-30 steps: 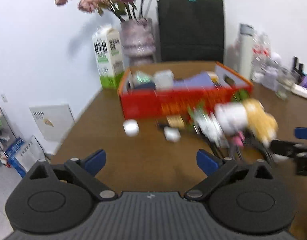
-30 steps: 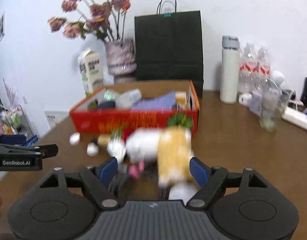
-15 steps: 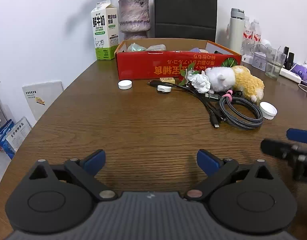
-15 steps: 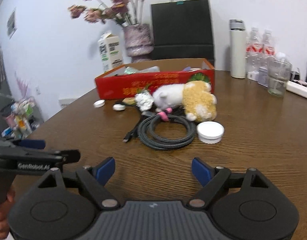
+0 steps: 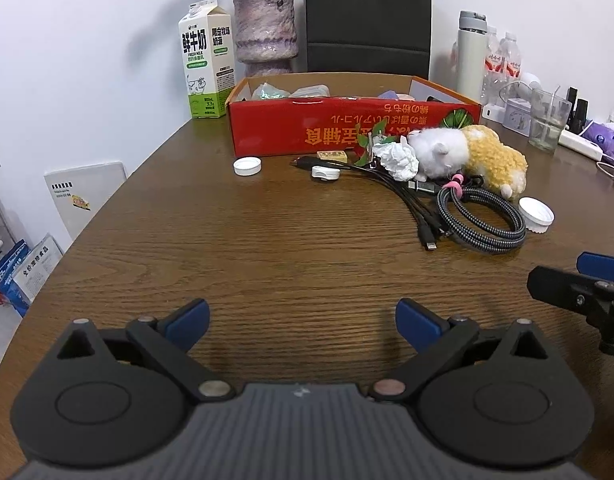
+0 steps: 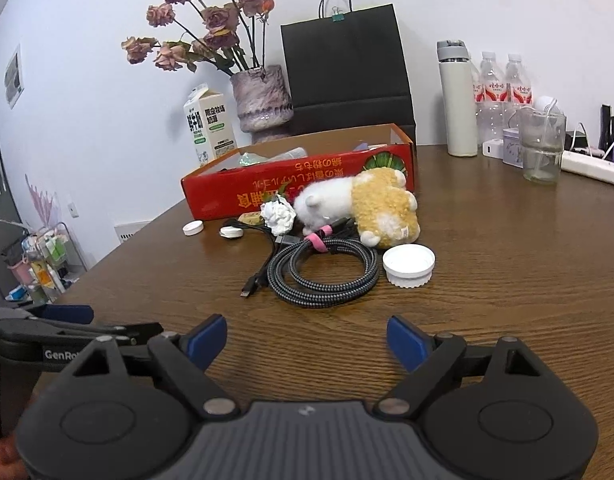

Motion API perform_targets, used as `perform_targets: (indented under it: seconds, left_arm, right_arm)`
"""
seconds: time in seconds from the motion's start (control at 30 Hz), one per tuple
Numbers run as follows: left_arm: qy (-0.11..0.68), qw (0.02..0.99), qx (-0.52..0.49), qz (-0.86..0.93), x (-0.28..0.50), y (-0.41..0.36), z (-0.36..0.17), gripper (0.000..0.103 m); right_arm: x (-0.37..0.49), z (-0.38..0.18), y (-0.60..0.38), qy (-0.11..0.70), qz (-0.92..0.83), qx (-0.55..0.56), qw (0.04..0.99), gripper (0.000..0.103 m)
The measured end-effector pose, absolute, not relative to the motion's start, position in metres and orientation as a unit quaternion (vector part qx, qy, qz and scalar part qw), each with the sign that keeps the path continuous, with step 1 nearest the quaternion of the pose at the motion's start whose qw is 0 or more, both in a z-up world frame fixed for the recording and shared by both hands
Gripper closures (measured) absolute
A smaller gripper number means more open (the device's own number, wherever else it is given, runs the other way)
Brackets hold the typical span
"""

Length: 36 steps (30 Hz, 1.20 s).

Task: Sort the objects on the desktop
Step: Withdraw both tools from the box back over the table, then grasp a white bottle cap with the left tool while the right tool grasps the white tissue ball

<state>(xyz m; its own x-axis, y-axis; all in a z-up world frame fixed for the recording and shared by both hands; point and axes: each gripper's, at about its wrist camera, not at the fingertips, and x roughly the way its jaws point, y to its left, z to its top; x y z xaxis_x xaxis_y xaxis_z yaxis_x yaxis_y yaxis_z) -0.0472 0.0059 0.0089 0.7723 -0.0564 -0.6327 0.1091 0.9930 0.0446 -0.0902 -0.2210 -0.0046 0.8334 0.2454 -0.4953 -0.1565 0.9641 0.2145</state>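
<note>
A red cardboard box (image 5: 347, 132) with several items inside stands mid-table. In front of it lie a white-and-yellow plush toy (image 5: 467, 152), crumpled paper (image 5: 397, 156), a coiled braided cable (image 5: 483, 220), a bundle of black charging leads (image 5: 419, 208), a big white lid (image 5: 537, 214), a small white cap (image 5: 247, 166) and a white puck (image 5: 325, 172). My left gripper (image 5: 303, 320) hovers open over bare wood, well short of them. My right gripper (image 6: 307, 340) faces the cable (image 6: 327, 276) and lid (image 6: 409, 266); its jaws are opening with nothing between them.
Behind the box stand a milk carton (image 5: 205, 64), a flower vase (image 5: 265, 32) and a black paper bag (image 5: 367, 20). A white flask (image 5: 471, 52), water bottles (image 6: 503, 96), a glass (image 5: 549, 120) and a power strip (image 6: 591, 166) crowd the back right. The table edge (image 5: 119, 196) curves along the left.
Both grippers sank toward the table and drew back from the pile, then held still. The blur has gone. The right jaws stand a little wider.
</note>
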Motion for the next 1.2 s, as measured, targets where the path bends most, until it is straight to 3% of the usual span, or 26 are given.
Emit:
perform_targets:
  seconds: [0.43,0.67,0.8,0.93,0.97,1.1,1.2]
  left_arm:
    - [0.333,0.941,0.001,-0.058,-0.012,0.021,0.033,0.001]
    - [0.279,0.959,-0.007,-0.043,0.051,0.040,0.072,0.000]
    - [0.312,0.949,-0.009,-0.040,0.102,0.051,0.056,0.001]
    - [0.328,0.944,0.001,-0.016,0.142,0.053,0.040,0.003]
    - [0.339,0.941,-0.005,-0.012,0.150,0.054,0.035,0.006]
    - [0.343,0.939,-0.006,-0.023,0.160,0.057,0.021,0.010]
    - [0.356,0.934,-0.009,-0.021,0.167,0.055,0.013,0.026]
  right_arm:
    - [-0.088,0.002,-0.221,0.256,0.109,0.074,0.958,0.019]
    - [-0.052,0.032,-0.214,0.229,0.113,0.025,0.966,0.044]
    - [-0.013,0.041,-0.198,0.208,0.168,0.019,0.963,0.045]
    - [0.039,0.036,-0.161,0.232,0.183,-0.034,0.955,0.055]
    - [0.049,0.033,-0.149,0.234,0.179,-0.071,0.953,0.056]
    - [0.071,0.013,-0.121,0.257,0.130,-0.161,0.944,0.080]
    - [0.076,0.007,-0.133,0.284,0.142,-0.111,0.942,0.088]
